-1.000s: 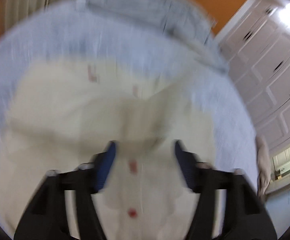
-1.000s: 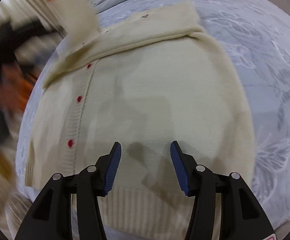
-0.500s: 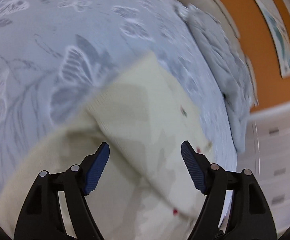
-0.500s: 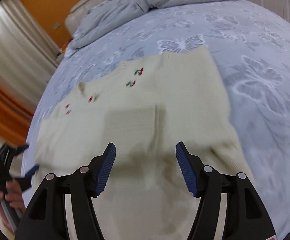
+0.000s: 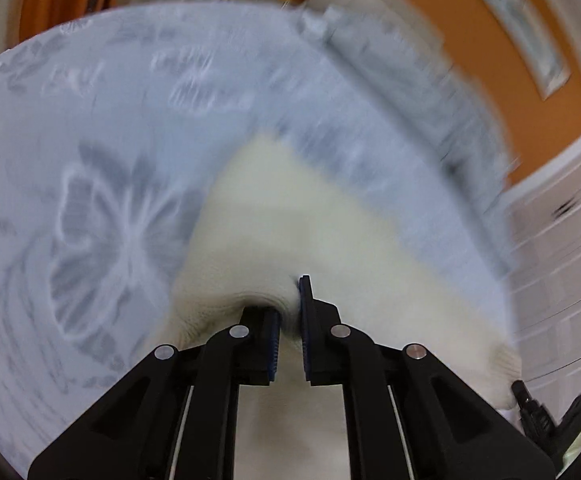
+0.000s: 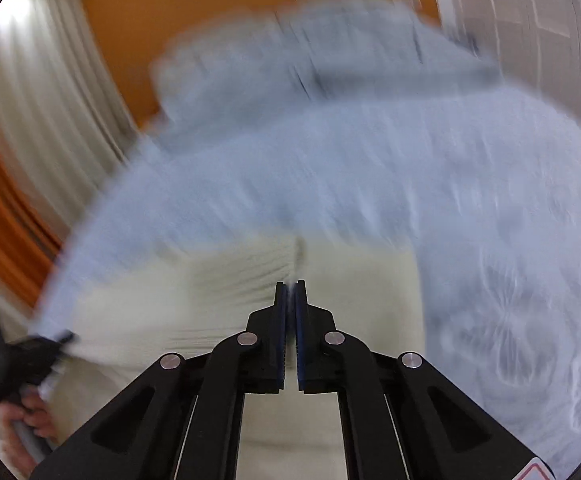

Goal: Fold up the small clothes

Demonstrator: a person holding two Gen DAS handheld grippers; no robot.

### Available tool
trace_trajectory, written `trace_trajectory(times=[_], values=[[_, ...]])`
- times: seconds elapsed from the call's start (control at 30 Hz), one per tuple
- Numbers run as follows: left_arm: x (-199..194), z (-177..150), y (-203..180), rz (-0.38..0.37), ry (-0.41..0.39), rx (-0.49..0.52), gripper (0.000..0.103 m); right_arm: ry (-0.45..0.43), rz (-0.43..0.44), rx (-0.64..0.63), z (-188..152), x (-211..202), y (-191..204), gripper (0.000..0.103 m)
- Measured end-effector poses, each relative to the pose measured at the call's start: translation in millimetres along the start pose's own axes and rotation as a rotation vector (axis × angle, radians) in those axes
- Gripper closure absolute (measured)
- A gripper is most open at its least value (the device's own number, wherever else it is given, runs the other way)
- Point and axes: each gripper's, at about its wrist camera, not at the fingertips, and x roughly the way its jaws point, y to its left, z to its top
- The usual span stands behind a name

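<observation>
Cardigan (image 5: 310, 240): cream knit, lying on the bed (image 5: 90, 140), near its edge.
Left gripper (image 5: 289, 312): clamped on a bunched fold of the cardigan.
Right gripper (image 6: 290, 300): pinching the cardigan's hem edge.
Both views: motion-blurred.
</observation>
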Motion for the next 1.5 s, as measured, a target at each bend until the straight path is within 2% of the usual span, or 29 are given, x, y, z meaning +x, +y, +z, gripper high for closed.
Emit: trace_trajectory(times=[0.03, 0.07, 0.17, 0.27, 0.3, 0.37, 0.43, 0.5, 0.53, 0.57, 0.6, 0.63, 0.67, 0.7, 0.77, 0.87, 0.97, 1.07, 1.13, 1.17, 1.23, 1.3, 1.37, 1.43, 1.5], values=[[8, -10, 5, 0.017, 0.004, 0.002, 0.092, 0.093, -0.021, 0.031, -10, 24, -10, 0.101], [4, -16, 10, 0.002, -0.036, 0.000, 0.091, 0.126, 0.001, 0.066, -25, 39, -23, 0.101], [-1, -19, 10, -0.002, -0.042, -0.007, 0.088, 0.054, 0.015, 0.142, -20, 11, -25, 0.098], [-1, -16, 10, -0.018, -0.026, -0.003, 0.084, -0.082, 0.034, 0.089, -14, -28, -8, 0.096], [-5, -15, 20, -0.016, -0.025, 0.006, 0.083, -0.099, 0.044, 0.062, -14, -33, -1, 0.095], [-4, -16, 18, 0.001, -0.031, 0.039, 0.083, -0.041, 0.045, 0.005, -17, -17, 11, 0.095], [-6, -18, 14, 0.027, -0.034, 0.061, 0.081, 0.133, -0.024, -0.057, -29, 31, 12, 0.099], [-12, -18, 13, 0.047, -0.017, 0.069, 0.075, 0.093, -0.009, -0.039, -32, 24, 7, 0.101], [-18, -18, 13, 0.054, -0.005, 0.077, 0.071, 0.112, -0.004, 0.016, -28, 12, 4, 0.097], [-30, -18, 14, 0.064, 0.006, 0.095, 0.061, 0.096, 0.021, 0.057, -28, -6, 2, 0.088], [-41, -20, 17, 0.060, 0.012, 0.112, 0.054, 0.077, 0.040, 0.070, -31, -21, -1, 0.084], [-55, -25, 21, 0.056, 0.016, 0.134, 0.052, 0.045, 0.054, 0.068, -39, -50, -5, 0.080], [-68, -30, 26, 0.060, 0.020, 0.155, 0.046, 0.034, 0.043, 0.063, -48, -66, -6, 0.063], [-83, -38, 32, 0.077, 0.025, 0.179, 0.033, 0.026, 0.014, 0.064, -65, -90, -14, 0.047], [-114, -60, 50, 0.113, 0.039, 0.213, 0.028, 0.049, -0.003, 0.086, -100, -122, -32, 0.045], [-151, -98, 82, 0.128, 0.097, 0.214, 0.021, 0.153, -0.047, 0.114, -166, -153, -51, 0.044], [-172, -138, 106, 0.127, 0.161, 0.164, 0.020, 0.247, -0.083, 0.106, -218, -169, -53, 0.042], [-178, -171, 117, 0.124, 0.216, 0.137, 0.019, 0.321, -0.050, 0.141, -256, -173, -54, 0.042], [-178, -187, 118, 0.104, 0.235, 0.131, 0.015, 0.344, -0.004, 0.167, -266, -169, -48, 0.039], [-178, -193, 115, 0.103, 0.215, 0.159, 0.013, 0.348, 0.019, 0.178, -272, -164, -48, 0.038], [-175, -196, 109, 0.124, 0.189, 0.198, 0.012, 0.343, -0.023, 0.184, -278, -159, -49, 0.038], [-169, -198, 103, 0.151, 0.171, 0.236, 0.012, 0.346, -0.005, 0.211, -281, -156, -48, 0.026], [-166, -200, 99, 0.161, 0.164, 0.261, 0.012, 0.330, 0.034, 0.246, -281, -154, -50, 0.022], [-166, -200, 98, 0.162, 0.151, 0.267, 0.018, 0.321, 0.045, 0.270, -283, -153, -52, 0.022], [-167, -198, 101, 0.155, 0.139, 0.245, 0.028, 0.313, 0.048, 0.272, -283, -154, -53, 0.022]])
